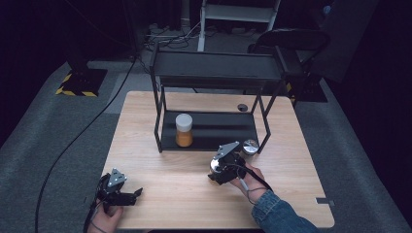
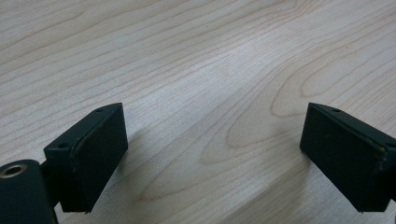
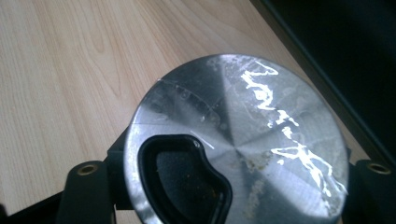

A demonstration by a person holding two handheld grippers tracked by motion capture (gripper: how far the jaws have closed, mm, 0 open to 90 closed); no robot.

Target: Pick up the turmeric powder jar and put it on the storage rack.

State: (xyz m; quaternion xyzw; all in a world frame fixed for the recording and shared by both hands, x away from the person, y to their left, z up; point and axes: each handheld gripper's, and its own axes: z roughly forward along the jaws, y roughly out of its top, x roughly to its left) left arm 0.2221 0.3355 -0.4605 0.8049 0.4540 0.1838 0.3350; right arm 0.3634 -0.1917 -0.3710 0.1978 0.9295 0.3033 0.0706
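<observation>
A round silver tin [image 3: 271, 135] with a black shaped opening in its top sits between the jaws of my right gripper [image 3: 233, 182], which is shut on it. In the high view that tin [image 1: 250, 146] is at the front right leg of a black two-level rack [image 1: 216, 73], and the right gripper [image 1: 245, 151] reaches it from the near side. A jar [image 1: 184, 130] with a white lid and orange contents stands on the rack's lower shelf, left of the tin. Low over bare wood at the table's near left corner, my left gripper [image 1: 134, 194] [image 2: 215, 119] is open and holds nothing.
The wooden table [image 1: 160, 165] has free room in front of the rack. A small round hole [image 1: 242, 107] is in the tabletop behind the rack. A black cable [image 1: 73, 141] runs over the grey floor to the left.
</observation>
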